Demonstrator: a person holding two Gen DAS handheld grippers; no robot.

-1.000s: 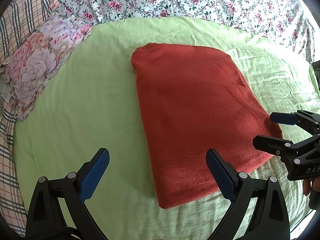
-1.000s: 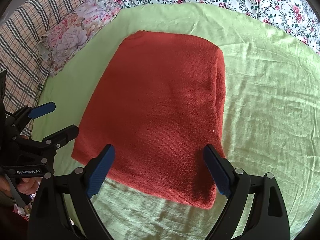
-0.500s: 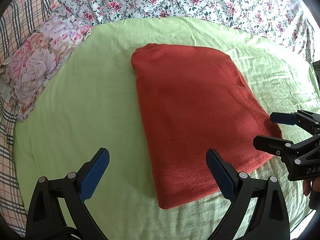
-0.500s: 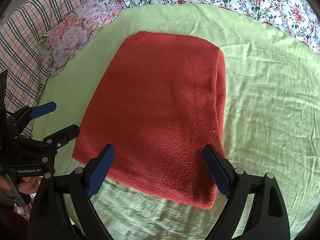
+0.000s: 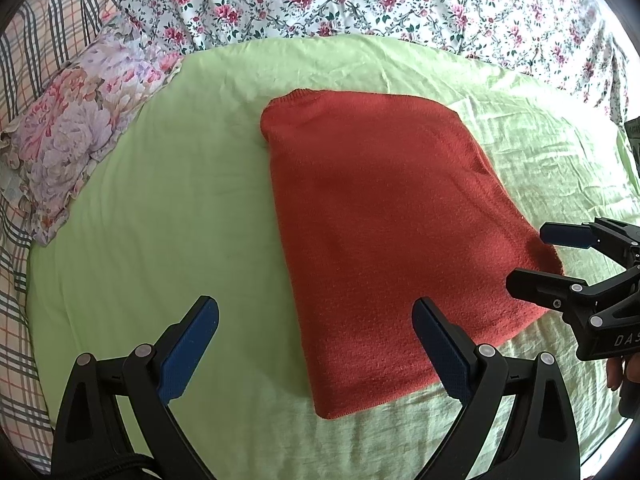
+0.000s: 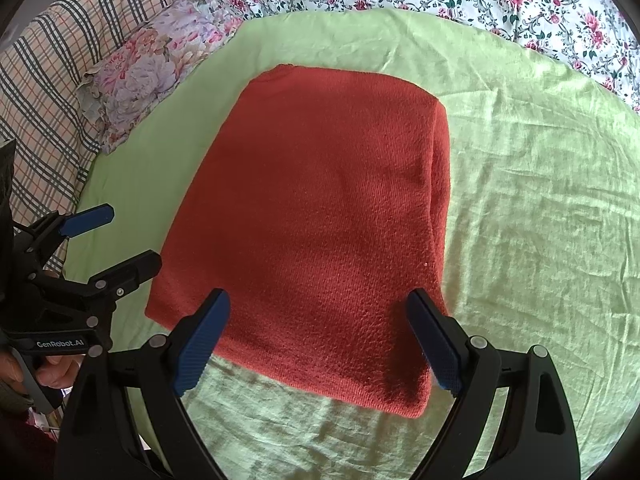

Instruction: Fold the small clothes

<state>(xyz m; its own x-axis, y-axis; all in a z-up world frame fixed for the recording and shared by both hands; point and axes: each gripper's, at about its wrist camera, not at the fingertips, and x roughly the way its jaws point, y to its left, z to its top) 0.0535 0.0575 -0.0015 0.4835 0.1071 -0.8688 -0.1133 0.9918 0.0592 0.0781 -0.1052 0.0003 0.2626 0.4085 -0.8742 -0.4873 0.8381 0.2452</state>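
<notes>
A folded rust-red knit garment (image 5: 384,232) lies flat on a light green sheet (image 5: 180,216); it also shows in the right wrist view (image 6: 316,216). My left gripper (image 5: 316,344) is open and empty, hovering over the garment's near left corner. My right gripper (image 6: 320,336) is open and empty, hovering over the garment's near edge. Each gripper shows in the other's view: the right gripper (image 5: 560,264) at the right edge, the left gripper (image 6: 108,240) at the left edge.
A floral pillow (image 5: 76,140) lies at the left of the sheet, with a plaid blanket (image 6: 48,64) beyond it. A floral bedspread (image 5: 360,0) runs along the far side. The green sheet (image 6: 540,200) is wrinkled to the garment's right.
</notes>
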